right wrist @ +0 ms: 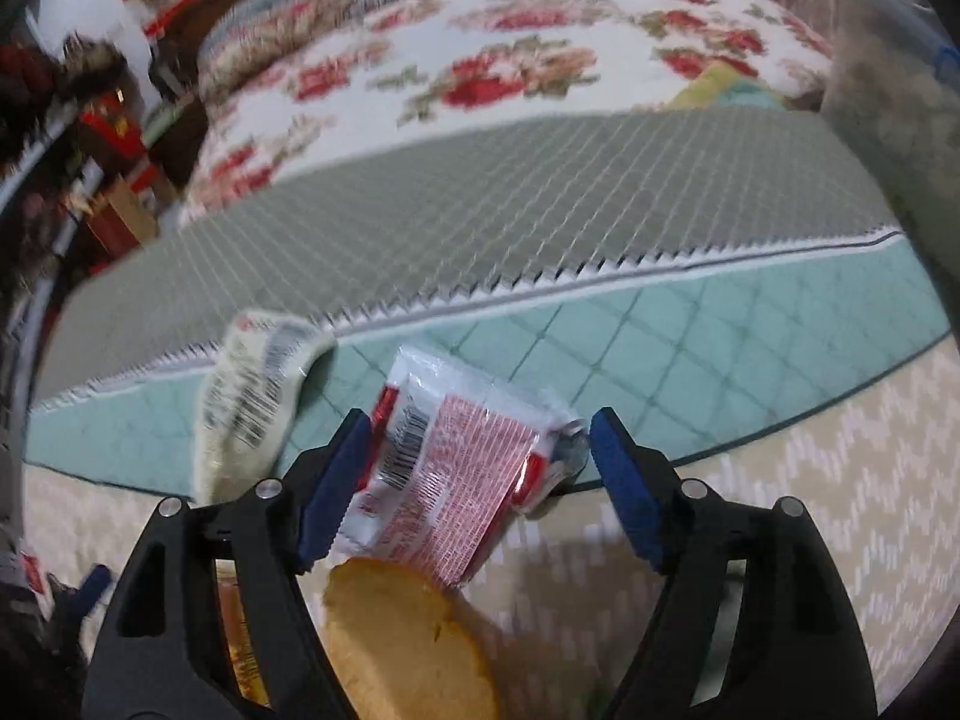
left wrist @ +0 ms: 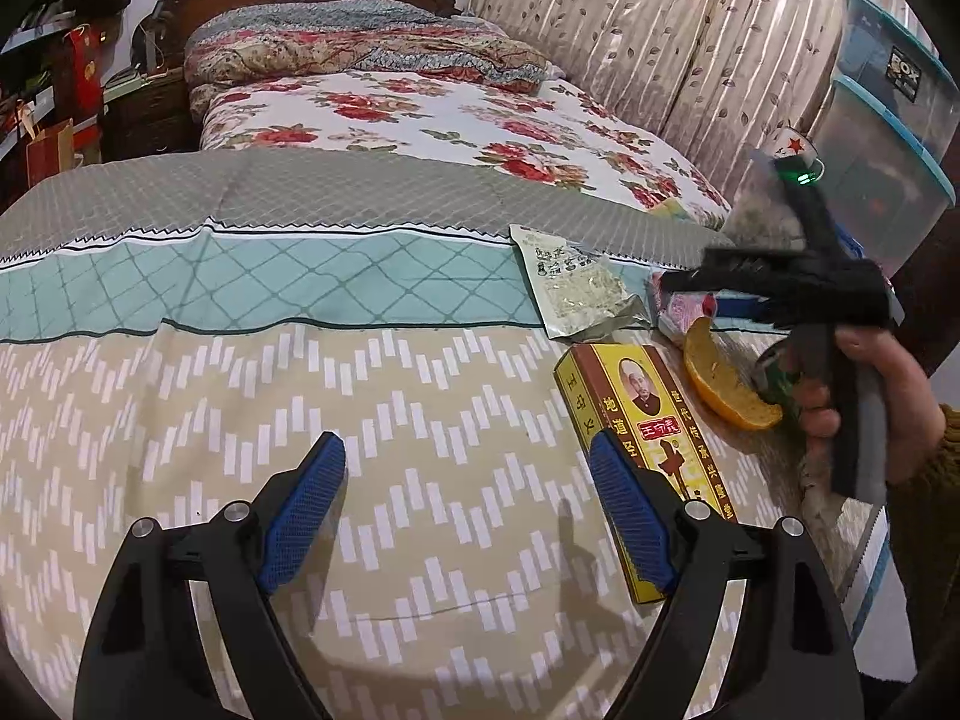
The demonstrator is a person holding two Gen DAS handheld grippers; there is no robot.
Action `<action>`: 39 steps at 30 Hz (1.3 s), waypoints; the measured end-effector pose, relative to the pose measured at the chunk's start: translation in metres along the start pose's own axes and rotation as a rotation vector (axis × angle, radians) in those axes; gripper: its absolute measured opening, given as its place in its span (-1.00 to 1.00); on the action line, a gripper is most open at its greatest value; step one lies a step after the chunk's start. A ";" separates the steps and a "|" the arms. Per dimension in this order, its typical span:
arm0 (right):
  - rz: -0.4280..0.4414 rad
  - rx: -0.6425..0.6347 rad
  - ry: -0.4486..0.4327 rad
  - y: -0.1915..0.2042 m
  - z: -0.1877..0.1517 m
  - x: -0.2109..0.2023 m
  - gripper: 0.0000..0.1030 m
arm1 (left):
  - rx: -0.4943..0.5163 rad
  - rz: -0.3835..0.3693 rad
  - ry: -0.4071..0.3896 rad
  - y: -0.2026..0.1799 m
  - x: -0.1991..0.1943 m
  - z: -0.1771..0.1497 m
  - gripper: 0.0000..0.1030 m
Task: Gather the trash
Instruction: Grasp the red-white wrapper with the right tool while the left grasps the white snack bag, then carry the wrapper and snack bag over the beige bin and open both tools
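Trash lies on the patterned bedspread (left wrist: 300, 396). In the left wrist view a yellow printed box (left wrist: 648, 420), a beige snack bag (left wrist: 576, 288) and an orange peel (left wrist: 726, 384) sit to the right. My left gripper (left wrist: 474, 516) is open over bare bedspread, its right finger overlapping the box's near end. In the right wrist view a crumpled red-and-white wrapper (right wrist: 456, 468) lies between the fingers of my right gripper (right wrist: 480, 480). The left pad is at its edge and a gap shows at the right pad. The orange peel (right wrist: 408, 636) is just below, the snack bag (right wrist: 252, 396) to the left.
A person's hand (left wrist: 888, 396) holds the right tool at the bed's right edge. Folded floral quilts (left wrist: 360, 54) lie at the headboard. Stacked plastic storage boxes (left wrist: 888, 120) stand on the right by a curtain, and cluttered shelves (left wrist: 54, 60) on the left.
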State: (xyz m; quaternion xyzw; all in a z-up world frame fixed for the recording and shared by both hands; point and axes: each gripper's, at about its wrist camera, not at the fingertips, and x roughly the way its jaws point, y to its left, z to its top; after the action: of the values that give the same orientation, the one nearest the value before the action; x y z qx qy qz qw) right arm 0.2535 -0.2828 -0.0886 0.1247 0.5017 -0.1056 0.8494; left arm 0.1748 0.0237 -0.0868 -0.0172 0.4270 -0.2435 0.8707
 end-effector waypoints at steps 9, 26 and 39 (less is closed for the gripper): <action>0.073 -0.221 -0.188 0.028 -0.028 -0.034 -0.64 | -0.035 -0.064 0.072 -0.002 0.012 0.020 0.16; 0.190 -0.049 -0.582 -0.063 -0.092 -0.171 -0.64 | 0.193 0.105 0.221 -0.087 0.127 0.107 -0.03; 0.071 0.182 -0.537 -0.185 -0.202 -0.175 -0.64 | 0.230 -0.250 0.071 -0.166 -0.005 0.059 -0.01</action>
State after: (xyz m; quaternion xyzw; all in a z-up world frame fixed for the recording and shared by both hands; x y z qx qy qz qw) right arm -0.0527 -0.3843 -0.0485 0.1858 0.2426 -0.1496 0.9404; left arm 0.1491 -0.1307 -0.0063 0.0380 0.4212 -0.3973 0.8144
